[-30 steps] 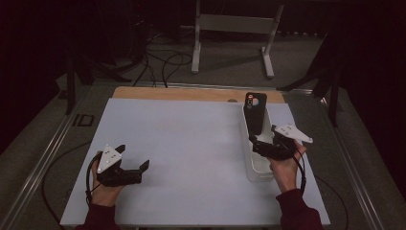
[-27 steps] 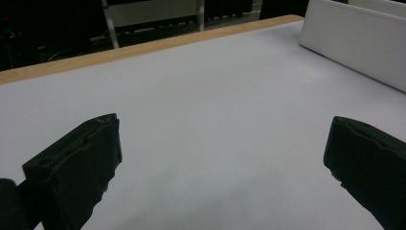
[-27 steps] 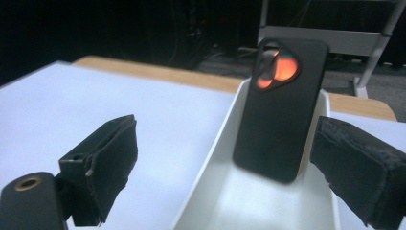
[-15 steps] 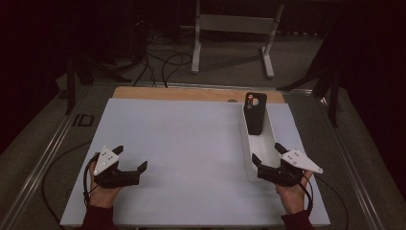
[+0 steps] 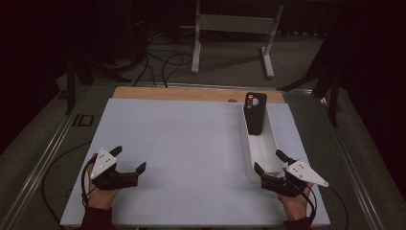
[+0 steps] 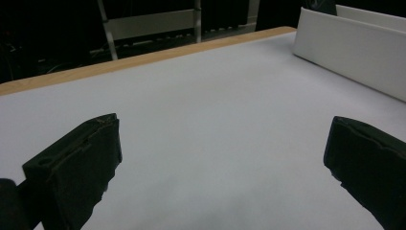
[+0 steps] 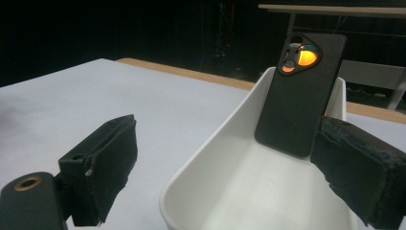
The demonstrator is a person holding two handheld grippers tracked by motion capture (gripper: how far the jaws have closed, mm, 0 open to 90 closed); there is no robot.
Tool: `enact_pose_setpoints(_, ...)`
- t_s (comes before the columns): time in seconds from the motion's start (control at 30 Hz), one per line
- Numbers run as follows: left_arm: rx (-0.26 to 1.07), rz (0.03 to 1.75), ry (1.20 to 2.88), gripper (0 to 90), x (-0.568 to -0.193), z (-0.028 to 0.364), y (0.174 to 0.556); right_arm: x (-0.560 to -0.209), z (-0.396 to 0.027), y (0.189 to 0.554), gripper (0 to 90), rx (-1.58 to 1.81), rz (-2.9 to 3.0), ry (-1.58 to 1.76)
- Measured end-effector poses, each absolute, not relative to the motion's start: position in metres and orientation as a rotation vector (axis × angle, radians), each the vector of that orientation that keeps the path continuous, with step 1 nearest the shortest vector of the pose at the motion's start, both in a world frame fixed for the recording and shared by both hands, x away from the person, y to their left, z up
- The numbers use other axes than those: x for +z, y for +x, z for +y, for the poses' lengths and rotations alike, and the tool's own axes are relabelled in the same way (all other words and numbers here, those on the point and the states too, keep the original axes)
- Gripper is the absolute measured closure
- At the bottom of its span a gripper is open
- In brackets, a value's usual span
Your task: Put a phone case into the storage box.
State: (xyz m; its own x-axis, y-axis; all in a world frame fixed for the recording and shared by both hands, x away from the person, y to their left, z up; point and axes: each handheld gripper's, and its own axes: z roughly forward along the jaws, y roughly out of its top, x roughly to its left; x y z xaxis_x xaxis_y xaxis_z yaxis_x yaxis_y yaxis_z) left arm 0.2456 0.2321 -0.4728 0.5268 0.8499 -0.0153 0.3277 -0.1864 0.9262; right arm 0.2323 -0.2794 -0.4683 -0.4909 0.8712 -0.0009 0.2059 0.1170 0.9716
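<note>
The right gripper (image 5: 269,162), which a second ago stood at the black phone case, has drawn back toward the person and now sits at the near end of the long white plastic tray (image 5: 274,142), its black jaws spread wide and holding nothing. The left gripper (image 5: 128,158) has barely shifted; it rests well to the left of the tray, low over the pale grey table mat (image 5: 182,143), jaws likewise wide apart and empty.

The flat black phone case (image 5: 254,113), with its rounded camera cut-out near the top, stands almost upright at the far end of the tray, leaning back against the tray's far wall. In the right gripper view the case (image 7: 299,91) shows an orange glint in the cut-out, and its lower edge rests on the tray floor; the tray's (image 7: 225,158) rounded near rim lies between the two jaws, neither of which touches the case.

In the left gripper view the tray's (image 6: 349,45) white side wall runs along the upper right, well apart from the jaws, with bare mat (image 6: 215,120) between them. A strip of light wooden tabletop (image 5: 191,94) shows beyond the tray's far end, along the mat's far edge. Each gripper carries a grey three-cornered plate on top, and the person's hands grip both from the near edge.
</note>
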Motion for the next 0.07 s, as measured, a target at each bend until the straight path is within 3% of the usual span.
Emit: enact_pose_setpoints(0.07, 0.649, 0.988, 1.754, 0.0, -0.4727, 0.2324, 0.2455, -0.4680, -0.2803, 0.2317, 8.7, 1.414, 1.786, 1.044)
